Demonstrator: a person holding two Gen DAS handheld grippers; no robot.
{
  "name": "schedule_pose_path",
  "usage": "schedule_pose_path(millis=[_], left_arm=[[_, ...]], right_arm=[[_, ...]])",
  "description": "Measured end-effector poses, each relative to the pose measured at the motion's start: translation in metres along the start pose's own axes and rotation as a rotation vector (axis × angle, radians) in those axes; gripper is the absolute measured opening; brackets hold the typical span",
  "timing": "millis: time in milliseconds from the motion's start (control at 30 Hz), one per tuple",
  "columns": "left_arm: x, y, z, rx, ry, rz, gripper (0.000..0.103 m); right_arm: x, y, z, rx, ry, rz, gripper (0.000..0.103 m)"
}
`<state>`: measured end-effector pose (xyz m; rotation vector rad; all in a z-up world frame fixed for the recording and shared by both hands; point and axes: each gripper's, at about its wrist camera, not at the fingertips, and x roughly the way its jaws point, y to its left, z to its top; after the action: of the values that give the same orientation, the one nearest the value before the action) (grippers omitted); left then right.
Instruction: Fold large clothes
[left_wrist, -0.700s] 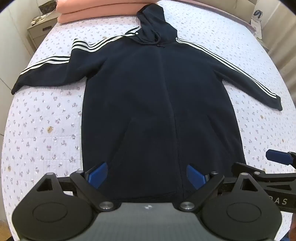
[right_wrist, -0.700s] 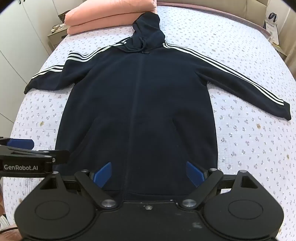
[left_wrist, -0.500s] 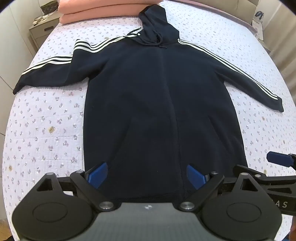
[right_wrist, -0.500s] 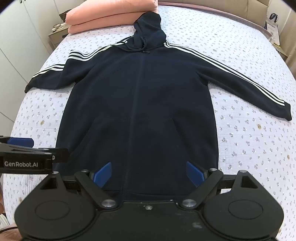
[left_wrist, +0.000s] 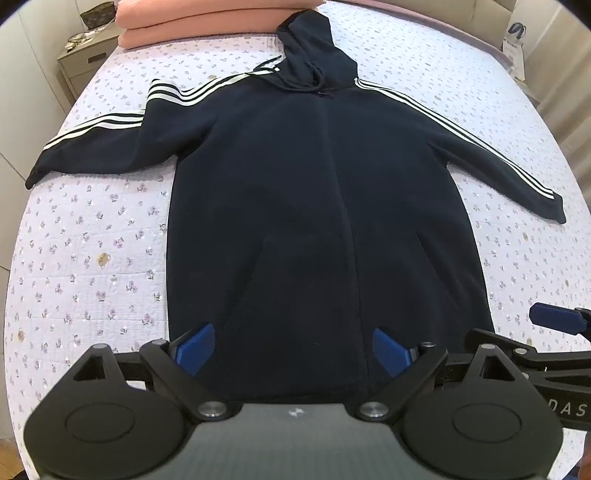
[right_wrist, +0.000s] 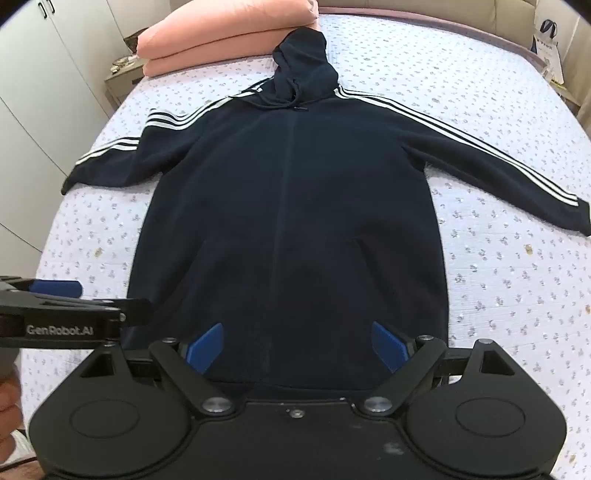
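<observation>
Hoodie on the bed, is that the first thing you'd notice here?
Yes, the big dark hoodie with white stripes lies flat in the middle of the flowery bed, sleeves spread wide. Pink pillows sit stacked behind its hood. Up close, the left gripper and right gripper hover over the hem, jaws open.

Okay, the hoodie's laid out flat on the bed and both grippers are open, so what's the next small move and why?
Probably bring the left gripper out toward the left sleeve cuff to fold that sleeve across the body. The hoodie lies flat, face up, with both sleeves spread on the bedspread, nothing is folded, and both the left gripper and right gripper are open near the hem, holding nothing.
</observation>
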<state>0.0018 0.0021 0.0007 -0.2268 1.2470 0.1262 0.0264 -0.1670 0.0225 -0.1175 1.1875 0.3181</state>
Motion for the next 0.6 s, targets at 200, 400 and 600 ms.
schedule_pose_path(millis=[200,400,600], left_arm=[[-0.0002,0.0023,-0.0011,-0.002,-0.003,-0.003,0.094],[0.0005,0.0045,-0.0003,-0.007,0.002,-0.005,0.094],[-0.0001,0.0045,-0.0011,-0.002,-0.008,-0.006,0.094]], right_arm=[[-0.0013,0.0011,0.0001,-0.001,-0.007,-0.009,0.103],[-0.0016,0.0021,-0.0015,-0.002,-0.006,-0.008,0.103],[-0.0019,0.0024,-0.0003,0.004,-0.005,-0.004,0.103]])
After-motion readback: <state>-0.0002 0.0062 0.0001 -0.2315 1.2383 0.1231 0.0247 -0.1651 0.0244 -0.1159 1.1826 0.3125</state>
